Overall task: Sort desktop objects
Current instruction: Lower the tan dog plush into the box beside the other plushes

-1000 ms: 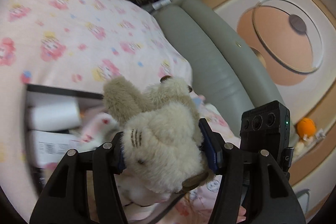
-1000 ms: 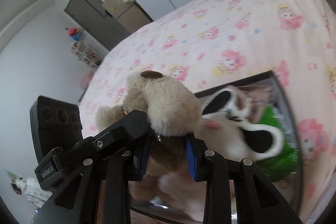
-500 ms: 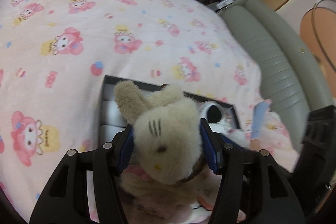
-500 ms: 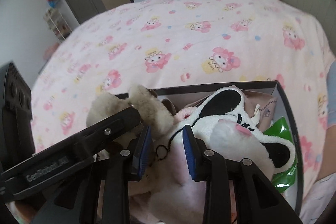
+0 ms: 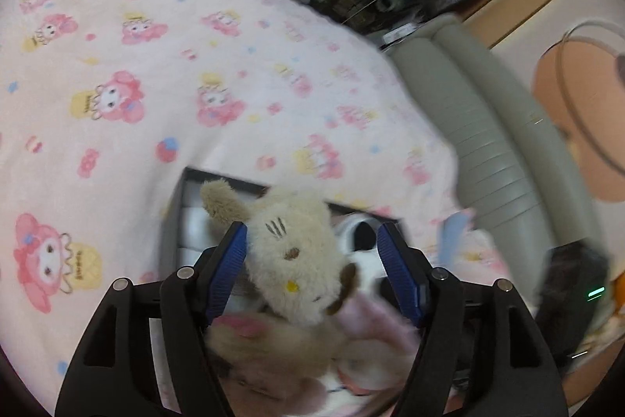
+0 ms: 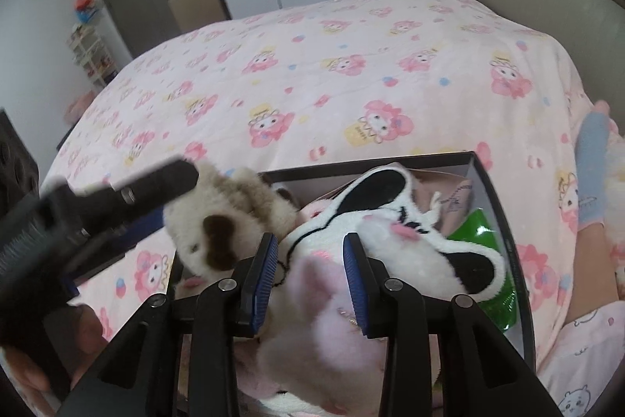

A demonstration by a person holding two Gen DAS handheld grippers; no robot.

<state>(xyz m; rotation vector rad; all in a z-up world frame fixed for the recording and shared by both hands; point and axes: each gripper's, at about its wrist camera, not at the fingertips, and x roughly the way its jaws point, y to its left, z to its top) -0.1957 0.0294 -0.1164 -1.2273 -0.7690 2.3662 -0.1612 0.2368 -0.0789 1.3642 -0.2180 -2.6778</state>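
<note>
The left gripper [image 5: 312,253] stands with its jaws spread; they have just been opening. The beige plush toy [image 5: 291,260] sits between the blue pads [image 5: 228,268]: the left pad is at or against its fur, the right pad is clear of it. The toy lies at the near-left part of the black box [image 6: 504,221], over other soft items. Embroidered whisker lines, a brown nose and a yellow mark are visible on its face; no lettering is legible on it.

The right gripper [image 6: 310,272] has its jaws partly apart and has just been opening slightly. The black-and-white plush [image 6: 410,241] lies between its pads, which sit at the fur; whether they press cannot be told.

The box rests on the pink cartoon-print blanket [image 6: 351,85]. Small writing on the yellow printed shapes is too small to read. A pale pouch [image 6: 453,198] in the box carries dark print, illegible. A green item [image 6: 492,260] is largely hidden beneath the plush. Box contents near the lower edge are blurred. A foot in a blue sock [image 6: 591,167] is cut off at the right.
</note>
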